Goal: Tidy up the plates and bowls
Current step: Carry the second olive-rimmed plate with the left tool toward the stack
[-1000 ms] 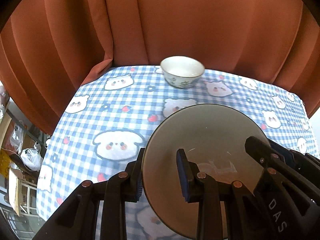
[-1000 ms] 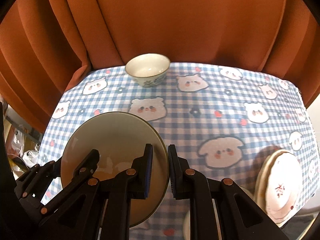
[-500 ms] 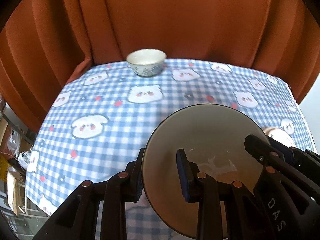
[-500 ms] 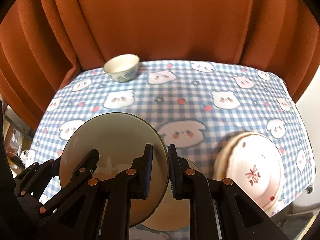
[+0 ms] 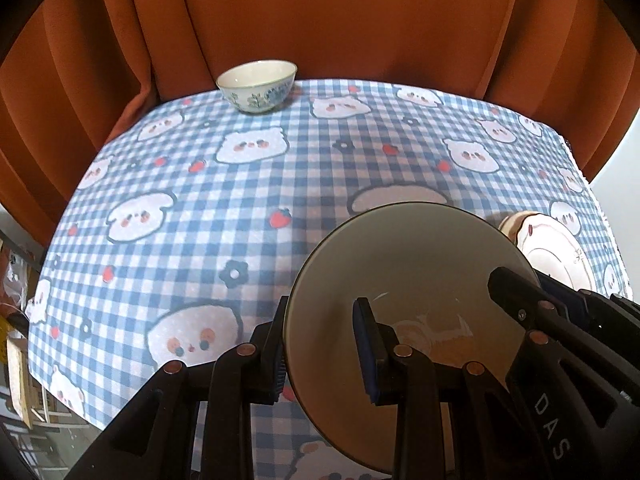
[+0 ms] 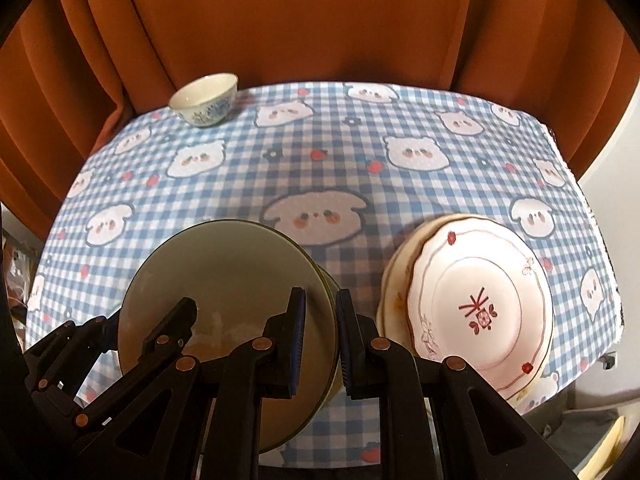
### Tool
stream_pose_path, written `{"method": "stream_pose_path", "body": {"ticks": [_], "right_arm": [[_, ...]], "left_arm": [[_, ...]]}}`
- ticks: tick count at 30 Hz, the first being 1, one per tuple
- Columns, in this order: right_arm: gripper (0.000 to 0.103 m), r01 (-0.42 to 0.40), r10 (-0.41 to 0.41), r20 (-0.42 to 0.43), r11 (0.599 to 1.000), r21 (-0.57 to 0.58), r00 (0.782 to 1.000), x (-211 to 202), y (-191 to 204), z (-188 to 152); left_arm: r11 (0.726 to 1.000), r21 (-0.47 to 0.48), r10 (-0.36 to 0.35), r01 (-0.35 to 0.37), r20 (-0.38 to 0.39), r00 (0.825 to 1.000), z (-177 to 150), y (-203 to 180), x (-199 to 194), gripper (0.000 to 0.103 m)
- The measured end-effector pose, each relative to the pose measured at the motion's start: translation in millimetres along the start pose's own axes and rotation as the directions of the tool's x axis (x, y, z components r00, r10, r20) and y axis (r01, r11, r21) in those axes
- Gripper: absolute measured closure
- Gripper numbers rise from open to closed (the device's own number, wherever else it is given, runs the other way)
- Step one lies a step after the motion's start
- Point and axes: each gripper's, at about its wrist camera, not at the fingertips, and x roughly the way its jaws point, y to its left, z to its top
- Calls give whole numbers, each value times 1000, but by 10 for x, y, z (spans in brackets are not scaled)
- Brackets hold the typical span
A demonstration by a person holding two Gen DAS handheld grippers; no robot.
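Both grippers hold one grey-green plate (image 5: 404, 264) above the table. My left gripper (image 5: 324, 354) is shut on its left rim. My right gripper (image 6: 322, 338) is shut on its right rim, and the plate also shows in the right wrist view (image 6: 224, 276). A second plate's edge (image 6: 329, 280) peeks out beneath the held one. A stack of white plates with red flower marks (image 6: 476, 304) lies on the table to the right, seen partly in the left wrist view (image 5: 556, 248). A small white bowl with blue flowers (image 5: 258, 86) stands at the far left edge, also in the right wrist view (image 6: 205, 100).
The table wears a blue checked cloth with bear faces (image 5: 240, 200). Orange curtains (image 5: 320, 12) hang close behind the far edge. The cloth's right edge (image 6: 592, 216) drops off beside the plate stack. Clutter lies on the floor at the left (image 5: 16, 352).
Both grippers with the held plate have pulled back and to the right. The bowl now looks farther away, and the white plate stack has come into view.
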Motion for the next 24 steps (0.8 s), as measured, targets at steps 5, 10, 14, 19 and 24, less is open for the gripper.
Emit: {"method": "stream_pose_path", "body": {"ticks": [5, 10, 14, 19, 24], "right_arm": [[85, 19, -19, -26, 1000, -19, 999, 99, -5, -14], [84, 37, -38, -43, 999, -38, 998, 203, 3, 6], [84, 48, -51, -61, 998, -48, 997, 293, -2, 14], [84, 36, -38, -54, 999, -40, 998, 333, -55, 32], [82, 4, -5, -38, 1000, -13, 999, 351, -109, -5]], "left_arm": [[1000, -13, -9, 9, -21, 1000, -24, -12, 104, 75], [999, -29, -18, 17, -38, 999, -30, -17, 207, 75], [999, -35, -22, 20, -52, 998, -33, -41, 284, 75], [1000, -7, 5, -6, -46, 999, 2, -104, 285, 75], [998, 44, 39, -36, -58, 998, -26, -163, 288, 75]]}}
